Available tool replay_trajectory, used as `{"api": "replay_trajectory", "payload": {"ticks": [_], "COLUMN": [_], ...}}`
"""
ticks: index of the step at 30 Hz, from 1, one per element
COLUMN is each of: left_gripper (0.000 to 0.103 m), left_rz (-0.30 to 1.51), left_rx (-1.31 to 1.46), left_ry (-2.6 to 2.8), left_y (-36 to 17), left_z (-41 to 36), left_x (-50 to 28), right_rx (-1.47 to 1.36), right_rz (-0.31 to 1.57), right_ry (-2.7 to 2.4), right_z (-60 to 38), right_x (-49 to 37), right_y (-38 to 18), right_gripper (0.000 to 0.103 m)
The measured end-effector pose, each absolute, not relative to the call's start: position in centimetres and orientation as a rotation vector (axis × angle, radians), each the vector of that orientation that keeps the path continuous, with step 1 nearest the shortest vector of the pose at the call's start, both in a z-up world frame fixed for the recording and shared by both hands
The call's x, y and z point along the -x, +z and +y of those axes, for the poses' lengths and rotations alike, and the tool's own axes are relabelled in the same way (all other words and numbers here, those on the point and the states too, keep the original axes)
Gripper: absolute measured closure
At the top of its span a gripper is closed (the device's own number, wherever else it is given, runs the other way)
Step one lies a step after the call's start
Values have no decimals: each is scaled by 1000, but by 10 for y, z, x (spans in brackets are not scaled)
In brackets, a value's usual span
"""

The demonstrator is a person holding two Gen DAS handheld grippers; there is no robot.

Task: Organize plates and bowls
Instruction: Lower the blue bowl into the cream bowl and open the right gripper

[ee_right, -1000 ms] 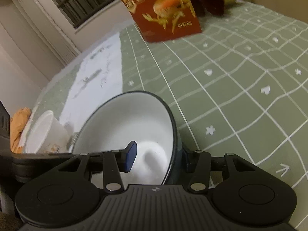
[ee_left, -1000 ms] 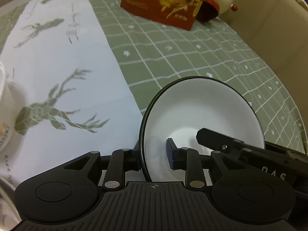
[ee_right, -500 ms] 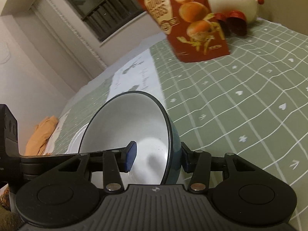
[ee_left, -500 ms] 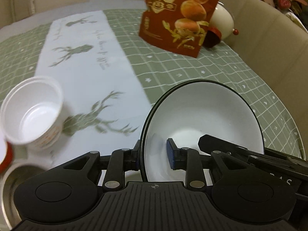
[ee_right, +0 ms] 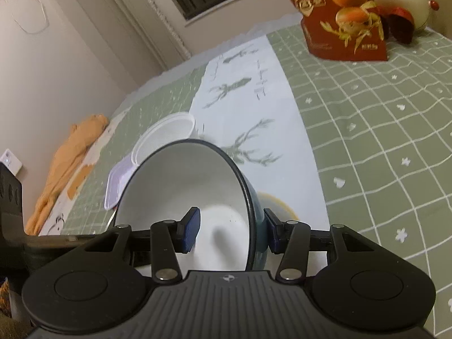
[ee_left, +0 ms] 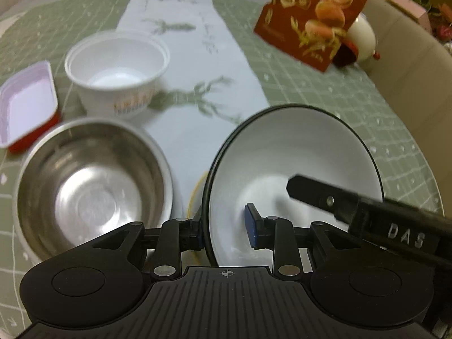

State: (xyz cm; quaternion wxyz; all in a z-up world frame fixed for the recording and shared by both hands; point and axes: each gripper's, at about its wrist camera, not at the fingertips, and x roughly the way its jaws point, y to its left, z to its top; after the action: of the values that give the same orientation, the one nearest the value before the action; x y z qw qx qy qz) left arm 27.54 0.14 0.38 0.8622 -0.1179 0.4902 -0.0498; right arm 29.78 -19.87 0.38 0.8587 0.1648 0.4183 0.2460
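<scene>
A bowl (ee_left: 296, 155), white inside with a dark blue outside, hangs tilted above the table, held by both grippers. My left gripper (ee_left: 226, 228) is shut on its left rim, one pad inside and one outside. My right gripper (ee_right: 231, 231) is shut on the opposite rim of the same bowl (ee_right: 183, 192); one of its fingers (ee_left: 339, 203) reaches into the left wrist view. A steel bowl (ee_left: 93, 189) sits just left of the held bowl. Beyond it stands a white plastic bowl (ee_left: 115, 65), also in the right wrist view (ee_right: 169, 132). A yellow-rimmed dish (ee_right: 279, 203) lies partly hidden beneath the held bowl.
A red-and-white tray (ee_left: 25, 104) lies at the left. A red egg package (ee_left: 316, 14) and a white egg-shaped object (ee_left: 364, 36) stand at the far right. An orange cloth (ee_right: 65, 158) lies at the table's far left edge. A white deer-print runner (ee_left: 203, 65) crosses the green checked cloth.
Both grippers carried the bowl across the table and slightly up. The steel bowl, white plastic bowl and tray came into view at the left; the red package shifted farther away.
</scene>
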Motion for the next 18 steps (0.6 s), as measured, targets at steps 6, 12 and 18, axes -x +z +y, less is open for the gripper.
{"api": "replay_trajectory", "payload": {"ticks": [6, 12, 18], "left_gripper": [75, 78, 79], "left_rz": [1069, 1065, 1049], "left_rx": [241, 242, 260], "left_ry": [-109, -112, -112], "left_y": [-13, -16, -8], "left_z": [-1, -1, 4], "left_x": [-274, -274, -273], "right_rx": [-342, -340, -356], "right_rz": [914, 930, 938], "right_ry": [502, 493, 497], "right_z": [-201, -205, -207], "right_x": [-301, -306, -308], "right_y": [-9, -17, -20], "right_gripper": [54, 54, 54]}}
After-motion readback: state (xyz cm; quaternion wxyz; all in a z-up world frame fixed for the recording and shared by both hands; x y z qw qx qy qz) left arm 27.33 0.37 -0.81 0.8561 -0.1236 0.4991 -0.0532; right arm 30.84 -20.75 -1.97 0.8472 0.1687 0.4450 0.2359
